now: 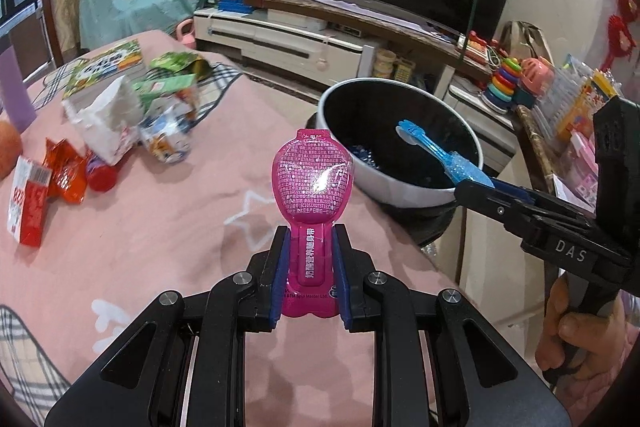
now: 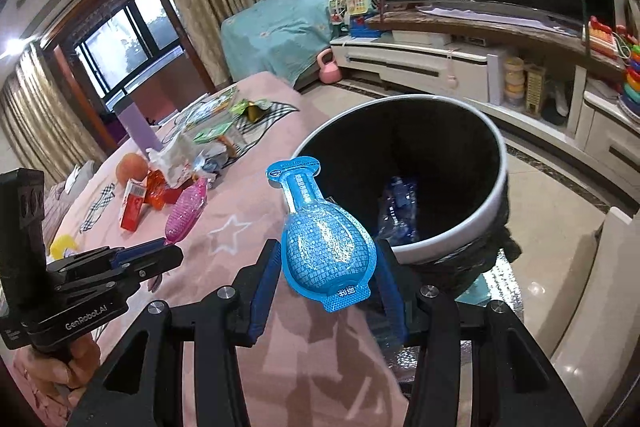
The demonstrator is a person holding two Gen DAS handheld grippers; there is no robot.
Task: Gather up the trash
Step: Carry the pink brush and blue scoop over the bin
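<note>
We are pinching the pink blister wrapper [image 1: 312,183] by its narrow stem in the left gripper [image 1: 311,277]; the right gripper [image 2: 326,291] is clamping the blue blister wrapper [image 2: 324,251] across its bulb. Both are probably light, thin and crushable.

bin [image 2: 492,211] right of table [image 1: 160,227], wrappers [image 1: 120,123] on table's far left

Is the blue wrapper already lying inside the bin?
No: the blue wrapper is clamped in the right gripper, short of the bin.

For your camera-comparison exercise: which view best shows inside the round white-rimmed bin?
Right wrist: the round white-rimmed bin opens toward the camera, revealing blue wrappers. Left wrist sees the bin shallower, partly crossed by the blue wrapper.
</note>
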